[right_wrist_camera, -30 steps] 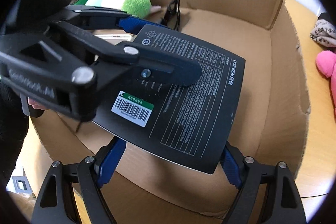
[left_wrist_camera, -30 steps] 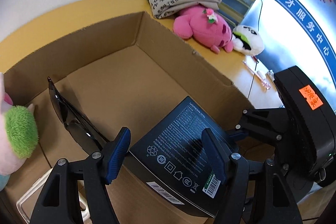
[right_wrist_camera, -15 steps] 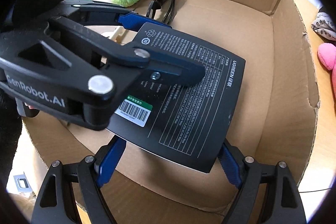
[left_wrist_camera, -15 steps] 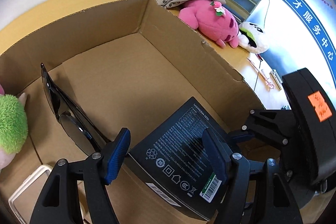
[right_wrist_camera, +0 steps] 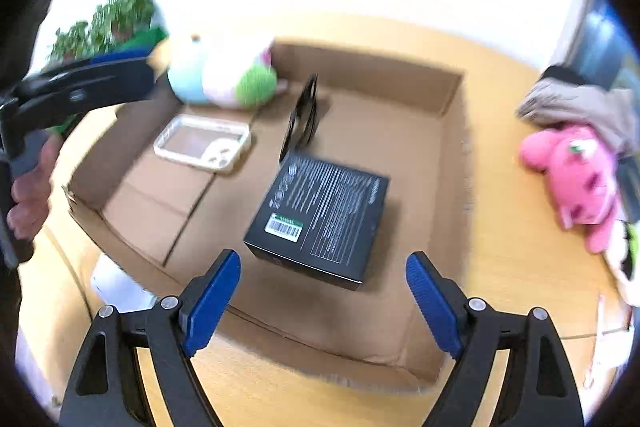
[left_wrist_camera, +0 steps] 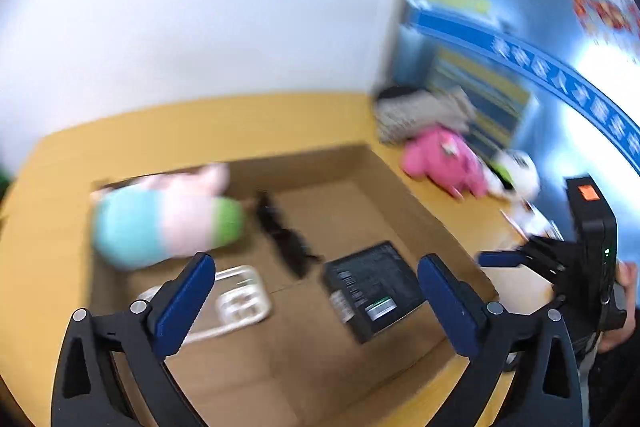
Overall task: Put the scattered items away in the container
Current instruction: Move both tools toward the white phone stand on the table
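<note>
Through my left camera, my left claw (left_wrist_camera: 314, 281) has just spread wide with nothing between its pads; the black box (left_wrist_camera: 372, 289) it pinched a second ago now lies in the cardboard container (left_wrist_camera: 416, 195).

Through my right camera, my right claw (right_wrist_camera: 322, 297) stands apart and empty above the box. That item is done; the pink plush (right_wrist_camera: 576, 179) waits outside.

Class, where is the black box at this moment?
In the right wrist view the black box lies on the floor of the cardboard box, right of the phone case and just in front of the sunglasses; no tongs touch it.
</note>
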The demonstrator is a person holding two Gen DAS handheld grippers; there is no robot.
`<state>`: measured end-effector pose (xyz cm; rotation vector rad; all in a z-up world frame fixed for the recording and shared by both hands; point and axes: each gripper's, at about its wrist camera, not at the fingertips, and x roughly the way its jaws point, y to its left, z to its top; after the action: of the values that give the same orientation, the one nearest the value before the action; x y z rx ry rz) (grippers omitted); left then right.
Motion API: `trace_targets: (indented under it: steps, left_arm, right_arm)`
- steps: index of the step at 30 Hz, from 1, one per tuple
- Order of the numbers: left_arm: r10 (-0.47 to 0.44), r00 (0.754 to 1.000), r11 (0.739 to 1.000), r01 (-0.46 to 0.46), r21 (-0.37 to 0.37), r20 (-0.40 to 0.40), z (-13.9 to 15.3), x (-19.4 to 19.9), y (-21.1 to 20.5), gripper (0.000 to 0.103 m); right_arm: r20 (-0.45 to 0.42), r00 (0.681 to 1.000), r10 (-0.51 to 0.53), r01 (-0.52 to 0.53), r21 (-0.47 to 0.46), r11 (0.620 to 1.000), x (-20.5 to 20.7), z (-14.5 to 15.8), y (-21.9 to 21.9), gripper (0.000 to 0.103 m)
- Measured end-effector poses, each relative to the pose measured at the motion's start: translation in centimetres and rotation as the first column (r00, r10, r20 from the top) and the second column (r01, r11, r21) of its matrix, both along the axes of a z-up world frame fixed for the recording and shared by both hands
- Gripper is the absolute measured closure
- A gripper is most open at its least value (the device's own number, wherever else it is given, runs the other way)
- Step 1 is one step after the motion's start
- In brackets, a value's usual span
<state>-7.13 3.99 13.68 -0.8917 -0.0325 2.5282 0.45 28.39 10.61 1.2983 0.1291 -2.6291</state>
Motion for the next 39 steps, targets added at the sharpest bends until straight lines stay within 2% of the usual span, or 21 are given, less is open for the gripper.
trace_targets:
  steps: [2,4,6,8,11,16,22,31,39]
  left_arm:
    - [0.115,0.992,0.993,-0.115,0.000,-0.046,0.3,3.5,-2.6,0.000]
    - [0.217,0.973,0.976,-0.219,-0.022,-0.078,-0.2,6.6,-4.4,0.000]
    - [0.299,0.951,0.952,-0.303,-0.038,-0.084,-1.3,8.9,-5.8,0.000]
    - [0.348,0.934,0.935,-0.352,-0.042,-0.079,-2.4,10.8,-6.4,0.000]
    - [0.389,0.916,0.916,-0.396,-0.067,-0.094,-3.5,13.3,-6.4,0.000]
    - [0.371,0.924,0.922,-0.378,-0.081,-0.091,-4.4,15.5,-5.6,0.000]
    - [0.344,0.933,0.934,-0.351,-0.068,-0.102,-4.1,17.0,-3.7,0.000]
    - [0.321,0.943,0.942,-0.328,-0.076,-0.091,-4.4,16.6,-2.9,0.000]
    - [0.313,0.948,0.946,-0.316,-0.068,-0.060,-5.2,15.9,-3.9,0.000]
  right_arm:
    - [-0.062,0.997,-0.040,0.039,-0.021,0.999,0.3,0.2,0.3,0.017]
    - [-0.129,0.989,-0.071,0.067,-0.035,0.997,2.1,1.0,-0.8,0.017]
    - [-0.209,0.973,-0.098,0.096,-0.023,0.995,3.1,0.1,-2.6,0.017]
    - [-0.251,0.959,-0.133,0.139,0.007,0.990,4.5,-0.5,-3.4,0.017]
    - [-0.251,0.960,-0.128,0.131,-0.006,0.991,5.9,-1.3,-4.6,0.017]
    - [-0.232,0.958,-0.168,0.157,-0.064,0.986,8.5,-1.8,-4.4,0.017]
    - [-0.224,0.958,-0.180,0.170,-0.060,0.984,9.3,-2.2,-3.7,0.017]
    - [-0.230,0.954,-0.194,0.182,-0.070,0.981,9.2,-2.3,-3.3,0.017]
    - [-0.209,0.958,-0.198,0.184,-0.083,0.979,8.7,-3.1,-3.8,0.017]
